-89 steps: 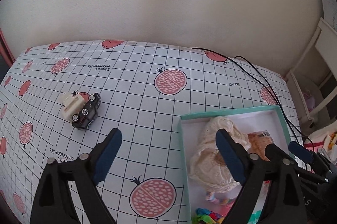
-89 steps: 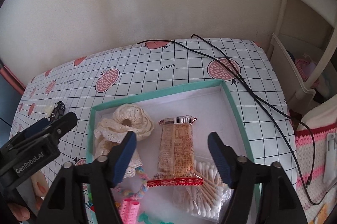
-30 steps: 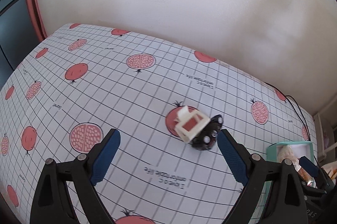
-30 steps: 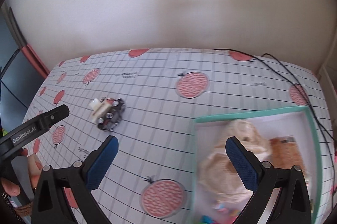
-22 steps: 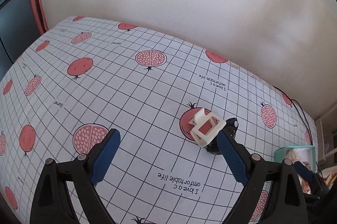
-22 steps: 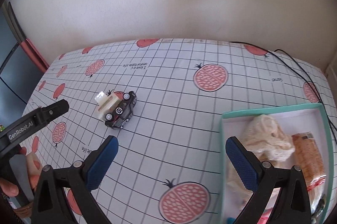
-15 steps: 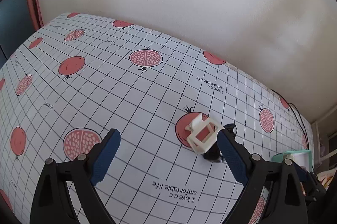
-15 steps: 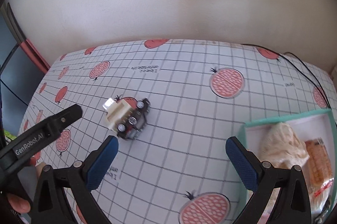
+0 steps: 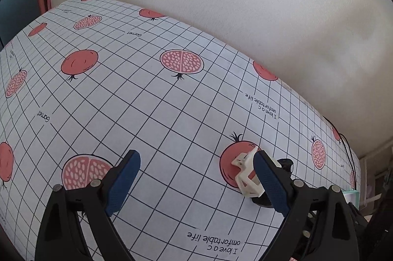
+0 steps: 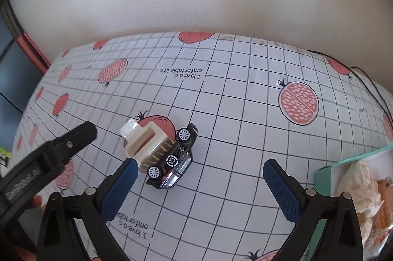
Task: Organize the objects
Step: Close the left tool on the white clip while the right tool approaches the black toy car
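We count most of the sorting as done: the teal-rimmed shallow box point(image 10: 353, 160) at the table's right already holds a cream lace cloth point(image 10: 356, 185) and an orange snack packet point(image 10: 384, 189). Two things remain out on the pomegranate-print gridded tablecloth point(image 10: 245, 113) — a small black toy car point(image 10: 173, 159) lying on its side, and touching it a cream plastic openwork block point(image 10: 147, 144). Our right gripper point(image 10: 199, 189) hangs just short of the car, fingers spread wide and holding nothing. Our left gripper point(image 9: 196, 182) is likewise spread and empty, one finger just beside the block. Both pieces still need lifting into the box, we judge.
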Demonstrator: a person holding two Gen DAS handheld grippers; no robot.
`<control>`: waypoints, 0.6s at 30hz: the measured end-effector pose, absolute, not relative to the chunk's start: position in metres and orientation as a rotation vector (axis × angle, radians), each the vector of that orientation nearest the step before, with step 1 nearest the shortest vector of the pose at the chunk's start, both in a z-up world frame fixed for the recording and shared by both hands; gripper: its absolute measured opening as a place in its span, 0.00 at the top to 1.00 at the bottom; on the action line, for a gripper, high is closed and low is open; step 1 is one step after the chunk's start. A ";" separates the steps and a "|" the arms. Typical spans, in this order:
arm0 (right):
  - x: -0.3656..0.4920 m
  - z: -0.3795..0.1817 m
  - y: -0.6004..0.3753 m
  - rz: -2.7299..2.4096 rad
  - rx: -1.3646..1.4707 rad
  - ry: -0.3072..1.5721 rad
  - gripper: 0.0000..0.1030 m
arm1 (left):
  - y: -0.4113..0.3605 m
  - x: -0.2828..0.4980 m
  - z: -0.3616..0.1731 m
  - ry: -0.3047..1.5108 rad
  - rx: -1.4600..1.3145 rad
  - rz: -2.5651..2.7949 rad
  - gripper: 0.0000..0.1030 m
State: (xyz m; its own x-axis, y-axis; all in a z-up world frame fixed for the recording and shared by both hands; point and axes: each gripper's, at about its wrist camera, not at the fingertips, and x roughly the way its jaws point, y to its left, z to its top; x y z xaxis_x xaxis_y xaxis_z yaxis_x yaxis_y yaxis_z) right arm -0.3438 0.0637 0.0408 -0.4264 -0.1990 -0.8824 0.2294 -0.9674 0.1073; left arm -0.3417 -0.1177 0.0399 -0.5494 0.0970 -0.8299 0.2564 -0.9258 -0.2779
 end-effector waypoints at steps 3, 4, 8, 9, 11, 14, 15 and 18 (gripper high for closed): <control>-0.348 0.038 0.059 -2.465 1.524 0.077 0.00 | -0.122 -0.341 0.039 0.592 1.434 -2.619 0.09; -0.349 0.038 0.058 -2.468 1.527 0.088 0.00 | -0.123 -0.341 0.038 0.595 1.437 -2.618 0.09; -0.351 0.035 0.052 -2.481 1.546 0.185 0.00 | -0.122 -0.341 0.038 0.586 1.445 -2.624 0.09; -0.352 0.034 0.051 -2.476 1.549 0.204 0.00 | -0.121 -0.341 0.038 0.586 1.445 -2.626 0.09; -0.352 0.031 0.050 -2.471 1.558 0.240 0.03 | -0.118 -0.341 0.039 0.588 1.448 -2.635 0.09; -0.353 0.029 0.052 -2.471 1.566 0.248 0.10 | -0.112 -0.343 0.039 0.572 1.456 -2.653 0.09; -0.353 0.028 0.052 -2.471 1.562 0.248 0.12 | -0.111 -0.343 0.039 0.567 1.458 -2.658 0.09; -0.355 0.028 0.052 -2.467 1.555 0.263 0.17 | -0.105 -0.346 0.037 0.561 1.468 -2.675 0.09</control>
State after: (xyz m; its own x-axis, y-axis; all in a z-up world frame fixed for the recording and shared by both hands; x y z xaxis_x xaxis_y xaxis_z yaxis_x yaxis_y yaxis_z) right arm -0.3552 0.0525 0.0276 -0.4195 -0.0842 -0.9039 0.2727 -0.9614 -0.0370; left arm -0.3457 -0.1053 0.0371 -0.5514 0.1373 -0.8229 0.2051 -0.9338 -0.2933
